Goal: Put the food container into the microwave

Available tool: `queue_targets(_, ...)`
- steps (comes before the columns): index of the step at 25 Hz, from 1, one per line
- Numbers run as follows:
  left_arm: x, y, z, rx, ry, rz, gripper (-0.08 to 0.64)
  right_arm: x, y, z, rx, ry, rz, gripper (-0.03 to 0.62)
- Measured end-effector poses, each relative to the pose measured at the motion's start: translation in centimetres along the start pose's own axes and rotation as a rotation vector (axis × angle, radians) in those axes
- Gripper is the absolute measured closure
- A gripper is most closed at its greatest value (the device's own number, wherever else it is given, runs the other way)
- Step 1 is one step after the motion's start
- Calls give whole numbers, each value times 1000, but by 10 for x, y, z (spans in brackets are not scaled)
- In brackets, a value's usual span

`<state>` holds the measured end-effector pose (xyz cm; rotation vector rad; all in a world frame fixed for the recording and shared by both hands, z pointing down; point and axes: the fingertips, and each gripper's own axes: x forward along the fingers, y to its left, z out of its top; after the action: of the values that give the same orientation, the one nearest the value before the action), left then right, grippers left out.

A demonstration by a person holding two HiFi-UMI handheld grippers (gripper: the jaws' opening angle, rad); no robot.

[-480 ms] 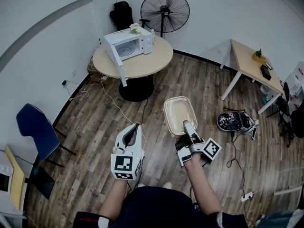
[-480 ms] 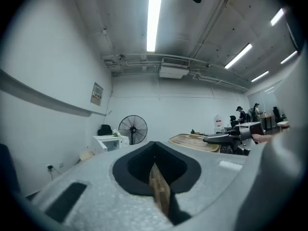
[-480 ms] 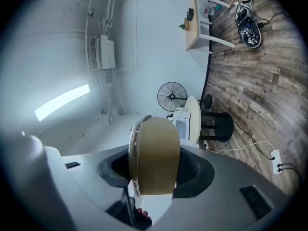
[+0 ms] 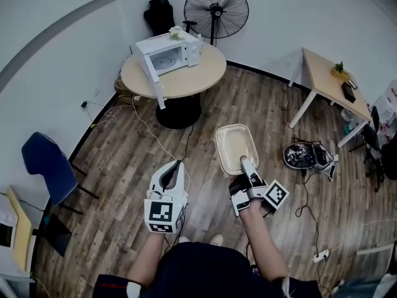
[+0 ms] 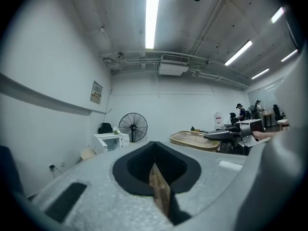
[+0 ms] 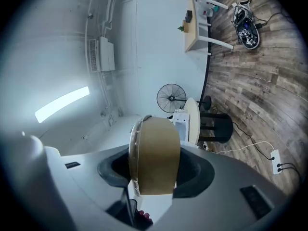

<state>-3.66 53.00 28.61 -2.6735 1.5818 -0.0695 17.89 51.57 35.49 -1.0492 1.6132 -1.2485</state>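
The beige food container [image 4: 235, 148] with a clear lid hangs above the wooden floor, my right gripper [image 4: 245, 165] shut on its near rim. In the right gripper view the container [image 6: 154, 158] fills the space between the jaws. The white microwave [image 4: 166, 55] stands far ahead on a round table [image 4: 186, 82], its door swung open toward me; it shows small in both gripper views, microwave [image 5: 109, 141] and microwave [image 6: 181, 123]. My left gripper [image 4: 173, 168] is held beside the right one, shut and holding nothing; its jaws meet in the left gripper view [image 5: 159, 189].
A black standing fan [image 4: 216, 10] is behind the round table. A blue chair [image 4: 46, 168] stands at the left and a wooden desk [image 4: 327, 79] at the right. Cables [image 4: 155, 138] trail across the floor, and a pile of gear [image 4: 307, 156] lies right of the container.
The view has shifted slightly. Both grippers and the container keep nearly the same places.
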Motion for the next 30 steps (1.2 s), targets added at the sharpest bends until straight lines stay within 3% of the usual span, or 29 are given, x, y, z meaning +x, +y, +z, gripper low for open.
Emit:
queue_targets(18, 29, -80, -24, 32, 46, 46, 543, -28, -42, 63, 41, 52, -26, 387)
queue_targets(30, 82, -67, -37, 42, 73, 59, 543, 15, -72, 83, 85, 63, -48, 387)
